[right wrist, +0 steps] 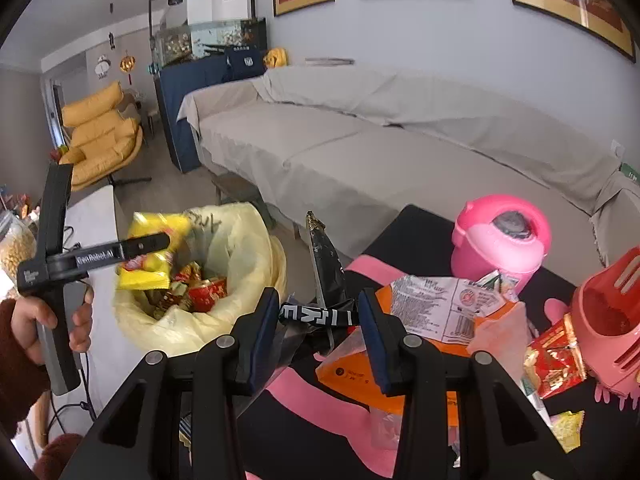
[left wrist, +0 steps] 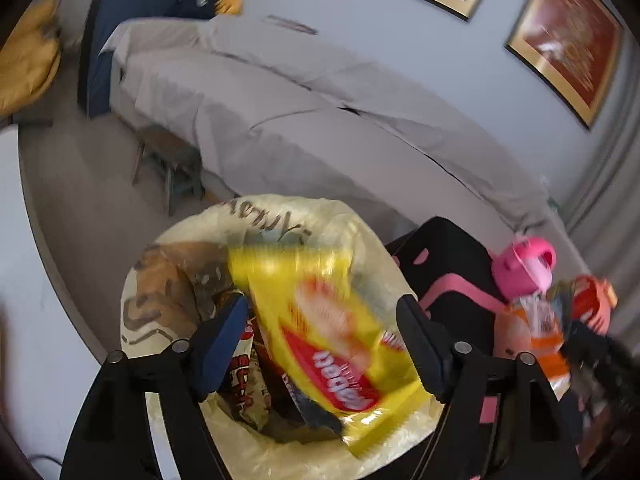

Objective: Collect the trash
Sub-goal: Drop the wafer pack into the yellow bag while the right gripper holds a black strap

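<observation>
A yellow snack wrapper [left wrist: 336, 332] hangs blurred between the open fingers of my left gripper [left wrist: 320, 340], right over the pale yellow trash bag [left wrist: 280, 216] that holds several wrappers. In the right wrist view the same wrapper [right wrist: 152, 256] sits at the left gripper's tip over the bag [right wrist: 240, 248]. My right gripper [right wrist: 316, 320] is open around a black wrapper [right wrist: 326, 272] that stands on end at the table's edge; its pads do not touch it.
A black and pink table mat [right wrist: 416, 236] carries an orange wrapper [right wrist: 360, 364], a white printed wrapper [right wrist: 436, 304], a red packet [right wrist: 554, 354], a pink pot [right wrist: 500, 236] and a coral basket [right wrist: 608, 312]. A covered sofa [right wrist: 360, 140] stands behind.
</observation>
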A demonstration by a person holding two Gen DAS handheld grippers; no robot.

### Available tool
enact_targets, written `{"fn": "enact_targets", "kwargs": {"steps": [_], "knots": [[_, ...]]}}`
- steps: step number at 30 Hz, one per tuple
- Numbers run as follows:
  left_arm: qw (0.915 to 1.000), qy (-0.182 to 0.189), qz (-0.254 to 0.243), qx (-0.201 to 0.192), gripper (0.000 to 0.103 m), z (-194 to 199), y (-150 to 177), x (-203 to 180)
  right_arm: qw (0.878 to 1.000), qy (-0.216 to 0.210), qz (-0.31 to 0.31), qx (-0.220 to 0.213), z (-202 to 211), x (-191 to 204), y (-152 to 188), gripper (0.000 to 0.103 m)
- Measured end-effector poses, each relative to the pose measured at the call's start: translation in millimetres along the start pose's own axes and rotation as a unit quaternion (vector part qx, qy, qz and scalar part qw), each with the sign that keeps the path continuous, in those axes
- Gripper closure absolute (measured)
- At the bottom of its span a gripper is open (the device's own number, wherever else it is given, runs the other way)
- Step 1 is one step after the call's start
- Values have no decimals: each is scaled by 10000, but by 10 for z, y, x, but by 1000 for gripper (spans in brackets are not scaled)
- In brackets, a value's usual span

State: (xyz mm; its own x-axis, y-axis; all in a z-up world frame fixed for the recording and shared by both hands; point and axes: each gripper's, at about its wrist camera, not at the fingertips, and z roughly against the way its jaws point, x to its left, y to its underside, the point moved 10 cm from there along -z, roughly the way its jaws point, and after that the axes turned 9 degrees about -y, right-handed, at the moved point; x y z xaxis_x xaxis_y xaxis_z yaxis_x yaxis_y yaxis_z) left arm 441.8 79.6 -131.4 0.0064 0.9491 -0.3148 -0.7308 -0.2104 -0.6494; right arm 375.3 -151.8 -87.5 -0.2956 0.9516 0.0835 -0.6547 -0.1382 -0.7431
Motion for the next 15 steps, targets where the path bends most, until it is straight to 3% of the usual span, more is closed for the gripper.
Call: {"fn": "enact_targets", "kwargs": {"steps": [6, 12, 15], "knots": [[9994, -280, 182, -114, 24, 145, -53, 338, 9994, -271, 72, 199, -374, 263, -96, 65], [9903, -1106, 319, -780, 19, 556, -207, 900, 9948, -842, 307, 491, -974, 882, -226, 65], [9850, -1334, 412, -1016, 14, 705, -228, 1118, 9908, -1036, 390, 777, -1367, 1188, -242, 65]]}}
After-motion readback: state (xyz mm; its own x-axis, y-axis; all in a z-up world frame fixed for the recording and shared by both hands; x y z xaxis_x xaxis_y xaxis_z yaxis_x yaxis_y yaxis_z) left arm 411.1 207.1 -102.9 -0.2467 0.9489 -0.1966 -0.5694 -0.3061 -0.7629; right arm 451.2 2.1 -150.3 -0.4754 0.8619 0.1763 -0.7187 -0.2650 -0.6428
